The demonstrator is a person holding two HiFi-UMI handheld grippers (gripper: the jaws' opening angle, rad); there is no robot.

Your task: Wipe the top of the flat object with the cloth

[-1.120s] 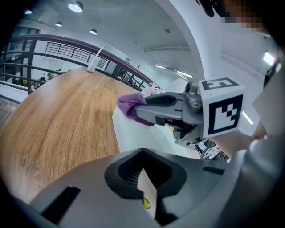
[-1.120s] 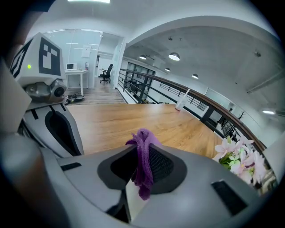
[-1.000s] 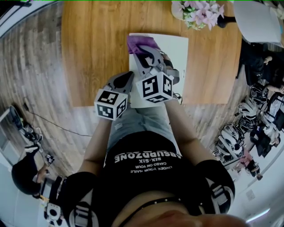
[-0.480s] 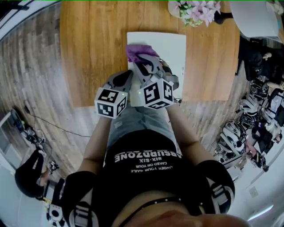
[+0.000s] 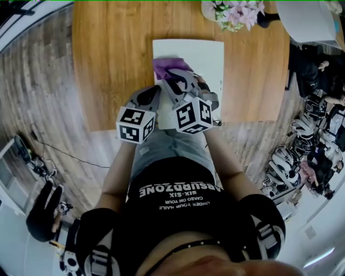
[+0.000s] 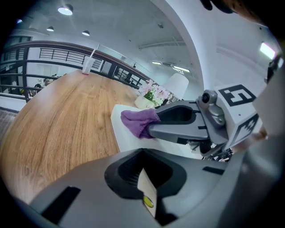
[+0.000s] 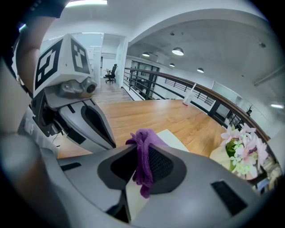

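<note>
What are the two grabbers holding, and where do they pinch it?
The right gripper pinches the purple cloth at a bunched fold. The left gripper is shut on nothing.

Wooden table [image 5: 113, 64] fills the view, grain running across it. Right of centre lies the flat white board [image 5: 207, 54], flat on the wood and reaching toward the near edge. Just past its far right corner sits a pot of pink flowers [image 5: 234, 13]. Way off at the far end, a cup with a straw [image 6: 87, 67].

table [image 5: 116, 64]: wood | floor [image 5: 38, 91]: grey planks | railing [image 6: 49, 50]: dark | ceiling lamps [image 6: 65, 10]: lit
</note>
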